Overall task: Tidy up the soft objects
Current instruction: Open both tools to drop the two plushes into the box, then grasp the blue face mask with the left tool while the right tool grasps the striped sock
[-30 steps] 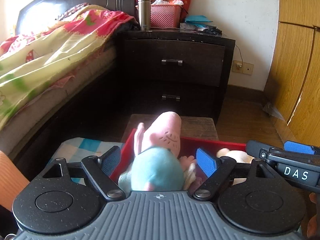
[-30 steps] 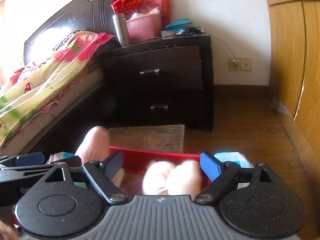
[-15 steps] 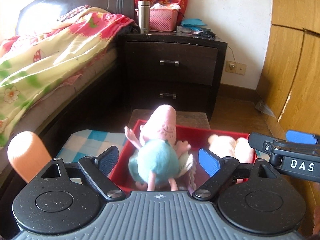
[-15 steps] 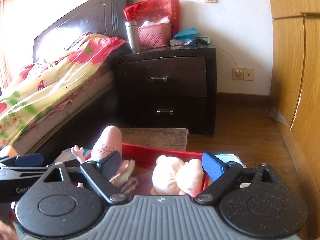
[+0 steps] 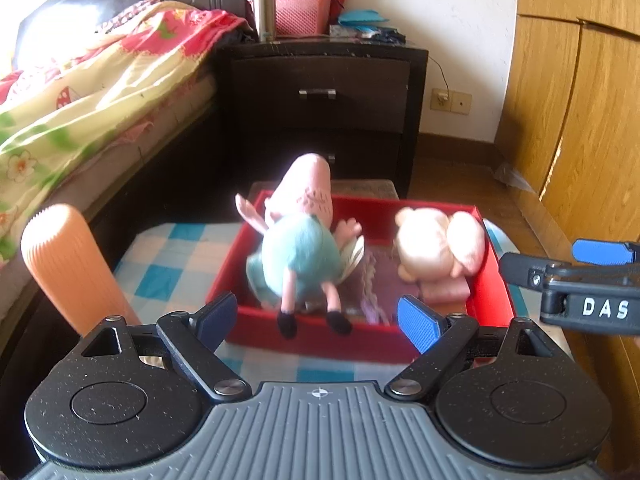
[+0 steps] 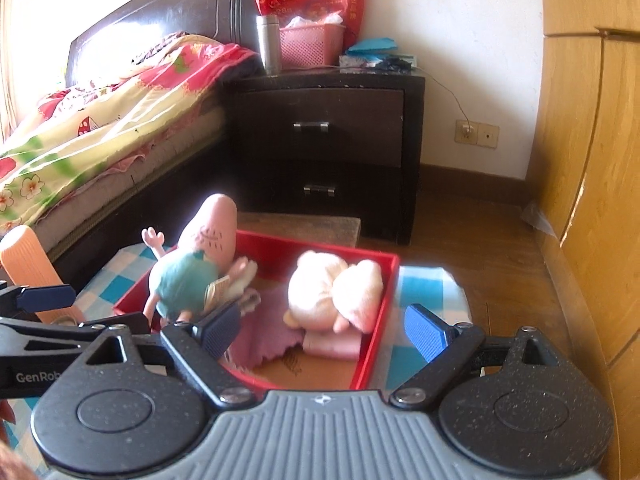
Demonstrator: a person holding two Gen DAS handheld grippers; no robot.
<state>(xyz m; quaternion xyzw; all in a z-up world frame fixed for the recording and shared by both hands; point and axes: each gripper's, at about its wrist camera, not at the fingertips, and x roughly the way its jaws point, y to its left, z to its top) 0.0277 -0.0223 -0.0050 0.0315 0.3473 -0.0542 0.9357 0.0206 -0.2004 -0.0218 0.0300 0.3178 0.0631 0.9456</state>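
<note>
A red box [image 5: 490, 280] [image 6: 376, 320] sits on a blue-checked cloth. A pink pig plush in a teal dress [image 5: 300, 248] [image 6: 188, 276] lies in its left half, feet hanging over the near rim. A cream and pink plush [image 5: 436, 244] [image 6: 332, 292] lies in its right half on a folded pink cloth [image 6: 332, 346]. A purple cloth [image 6: 264, 332] lines the bottom. My left gripper [image 5: 320, 318] is open and empty, just short of the box. My right gripper [image 6: 324, 328] is open and empty above the box's near side.
An orange ribbed cylinder [image 5: 68, 268] [image 6: 28, 258] stands left of the box. A bed with a floral quilt [image 5: 92, 80] is at the left. A dark nightstand [image 5: 324, 100] with a flask and pink basket stands behind. Wooden wardrobe doors [image 5: 580, 120] line the right.
Both grippers have pulled back and up from the box. The pig plush, close between the left fingers before, now lies free in the box.
</note>
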